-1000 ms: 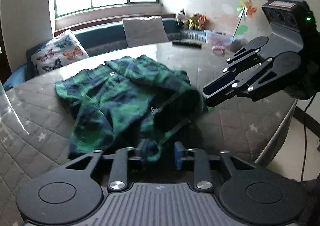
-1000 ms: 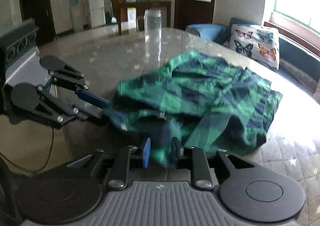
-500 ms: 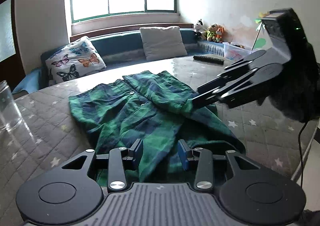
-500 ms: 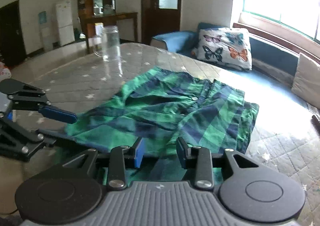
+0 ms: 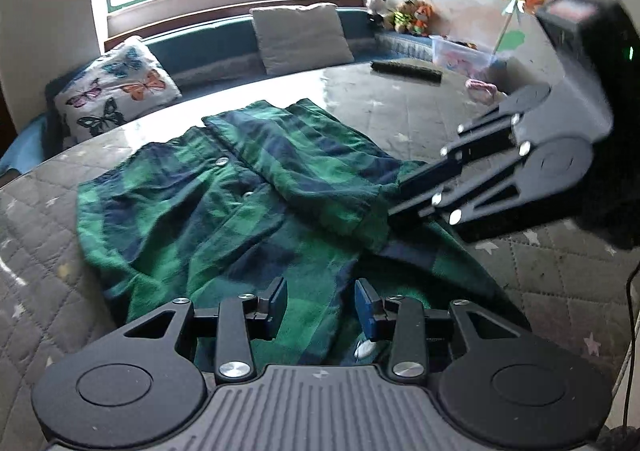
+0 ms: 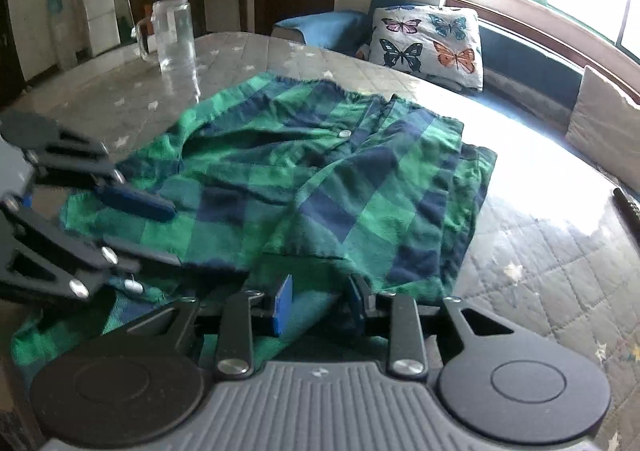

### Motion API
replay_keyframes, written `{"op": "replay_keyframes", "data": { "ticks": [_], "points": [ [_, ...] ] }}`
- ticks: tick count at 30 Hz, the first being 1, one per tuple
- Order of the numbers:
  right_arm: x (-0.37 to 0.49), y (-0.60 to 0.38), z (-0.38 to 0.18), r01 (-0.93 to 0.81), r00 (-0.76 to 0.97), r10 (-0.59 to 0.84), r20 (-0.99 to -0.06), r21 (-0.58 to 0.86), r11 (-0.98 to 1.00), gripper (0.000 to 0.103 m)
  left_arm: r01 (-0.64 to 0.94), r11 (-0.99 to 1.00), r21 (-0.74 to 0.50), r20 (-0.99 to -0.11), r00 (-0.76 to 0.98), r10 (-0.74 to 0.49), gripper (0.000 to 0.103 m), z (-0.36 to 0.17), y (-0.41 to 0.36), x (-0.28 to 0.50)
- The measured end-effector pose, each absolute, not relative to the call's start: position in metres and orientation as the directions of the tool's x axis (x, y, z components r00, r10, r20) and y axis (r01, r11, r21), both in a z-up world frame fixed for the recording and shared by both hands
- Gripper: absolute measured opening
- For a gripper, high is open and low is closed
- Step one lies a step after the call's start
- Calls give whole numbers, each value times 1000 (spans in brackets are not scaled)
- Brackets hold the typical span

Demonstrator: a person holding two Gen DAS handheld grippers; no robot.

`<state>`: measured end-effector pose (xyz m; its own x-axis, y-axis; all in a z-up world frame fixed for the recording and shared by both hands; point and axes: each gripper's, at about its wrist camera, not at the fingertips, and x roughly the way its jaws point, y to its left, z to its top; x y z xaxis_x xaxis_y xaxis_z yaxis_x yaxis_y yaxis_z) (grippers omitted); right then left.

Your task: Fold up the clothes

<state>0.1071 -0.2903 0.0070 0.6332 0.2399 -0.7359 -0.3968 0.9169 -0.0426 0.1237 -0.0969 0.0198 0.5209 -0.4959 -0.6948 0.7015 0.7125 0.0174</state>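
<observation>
Here, a green-and-navy plaid shirt (image 5: 224, 207) lies spread on the quilted grey tabletop (image 5: 420, 119), its near hem at the table edge closest to both hand-held grippers. One side panel is folded over the middle, forming a thick layered flap; two white buttons show along the placket.

Left hand-held gripper (image 5: 321, 301): jaws parted, blue pads either side of the near hem fabric, cloth lying between them but not pinched. Nothing held.

Right hand-held gripper (image 6: 319, 301): jaws likewise apart, with the edge of the folded flap sitting between the pads; no clamp visible. In the left wrist view its fingers reach onto the shirt's right side at the flap edge, motion-blurred.

Surroundings: a clear glass jug (image 6: 172, 37) stands upright on the far part of the tabletop, apart from the shirt. A butterfly-print cushion (image 6: 428, 43) rests on the window bench beyond. A dark remote-like bar (image 5: 406, 71) lies near the tabletop's far edge.
</observation>
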Motion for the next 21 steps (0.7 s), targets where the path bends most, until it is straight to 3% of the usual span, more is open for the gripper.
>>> {"op": "replay_keyframes", "data": {
  "ticks": [9,15,17,19,21],
  "points": [
    [150,-290,25,-391,645,291,-706,23,920,35,724,690,26,-734,482,-479,38,4,-114,138],
    [171,-278,11,-396,613,304,-729,49,917,40,718,696,15,-729,484,-484,10,2,-112,146],
    [175,-275,6,-394,602,301,-739,52,917,38,715,699,15,-722,492,-488,5,4,-110,146],
    [179,-272,1,-393,591,298,-750,55,918,22,704,710,23,-705,514,-488,4,9,-105,145],
    [180,-274,-2,-381,586,291,-756,59,922,15,683,730,25,-682,546,-487,3,18,-97,145]
  ]
}}
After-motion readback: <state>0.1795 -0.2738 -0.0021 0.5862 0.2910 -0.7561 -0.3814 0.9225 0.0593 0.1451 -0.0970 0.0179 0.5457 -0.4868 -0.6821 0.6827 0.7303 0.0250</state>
